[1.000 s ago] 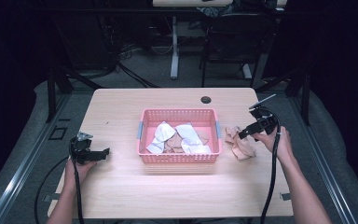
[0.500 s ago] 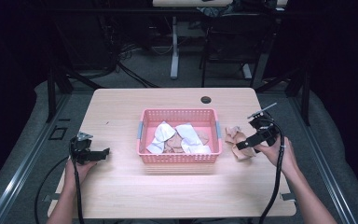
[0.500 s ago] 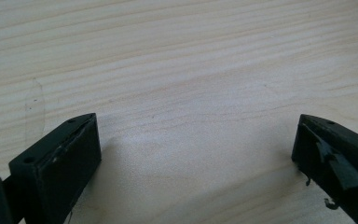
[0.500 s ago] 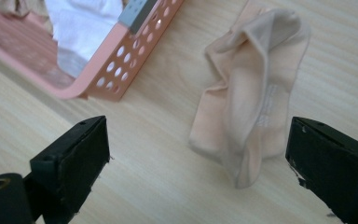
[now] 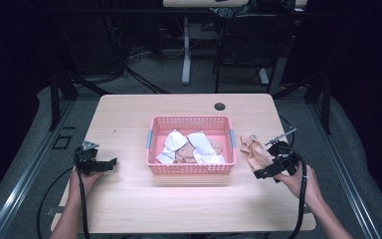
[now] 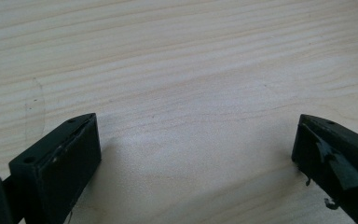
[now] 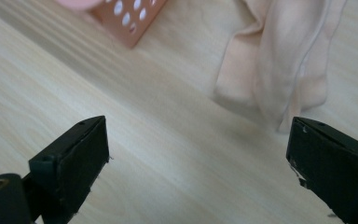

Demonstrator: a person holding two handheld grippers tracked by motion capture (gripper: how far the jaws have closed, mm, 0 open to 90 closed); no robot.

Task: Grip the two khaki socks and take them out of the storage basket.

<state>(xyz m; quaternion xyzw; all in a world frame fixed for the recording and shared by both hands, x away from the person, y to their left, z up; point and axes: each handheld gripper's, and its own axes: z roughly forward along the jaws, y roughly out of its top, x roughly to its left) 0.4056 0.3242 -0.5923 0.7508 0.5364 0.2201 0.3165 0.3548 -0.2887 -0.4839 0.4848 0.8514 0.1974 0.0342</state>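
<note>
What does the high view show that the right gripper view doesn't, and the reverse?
High view alone: the white cloths inside the pink basket, and the left claw resting apart from them. Right gripper view alone: its jaws spread wide, with bare wood between them. Both: the peach cloth on the table beside the basket's corner, and the right claw near it.

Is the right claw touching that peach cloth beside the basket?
Apart. In the right gripper view, the open right gripper shows bare table before the peach cloth.
</note>
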